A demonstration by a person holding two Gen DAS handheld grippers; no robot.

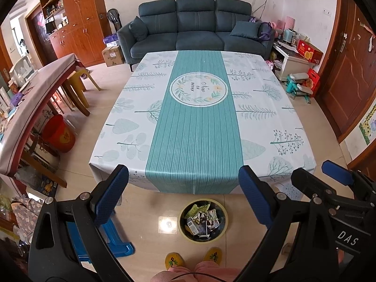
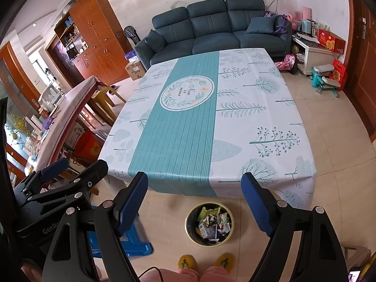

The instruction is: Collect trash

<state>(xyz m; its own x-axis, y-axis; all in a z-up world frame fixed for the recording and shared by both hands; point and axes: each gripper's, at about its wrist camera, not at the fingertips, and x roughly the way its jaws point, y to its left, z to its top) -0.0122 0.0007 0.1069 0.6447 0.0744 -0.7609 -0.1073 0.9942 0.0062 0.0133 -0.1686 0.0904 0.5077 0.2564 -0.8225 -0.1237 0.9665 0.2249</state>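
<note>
Both tools hang above the floor with nothing in them: the left hand-held gripper (image 1: 183,196) has its 2 blue-padded jaws spread wide and empty, and the right hand-held gripper (image 2: 195,202) stands just as wide, also empty. The trash (image 1: 202,218), crumpled wrappers and packets, lies in the bin (image 1: 183,231) on the floor, below and between the jaws of each hand-held gripper and just in front of the person's yellow slippers (image 1: 174,261). The counter (image 1: 202,122) beyond the fingertips, under a white cloth with a teal stripe and leaf prints, shows no litter, so the collecting looks finished or nearly so. A good next move, I judge, is a slow sweep over the cloth and the tiles near the bin for stray scraps, keeping the jaws wide until 1 is squarely between the pads. Past the counter stands a dark blue sofa (image 1: 195,23); to the left of the hand-held grippers are a wooden cabinet (image 1: 80,16) and a red bucket (image 1: 58,132); a blue stool (image 1: 112,242) sits below the left jaw.
</note>
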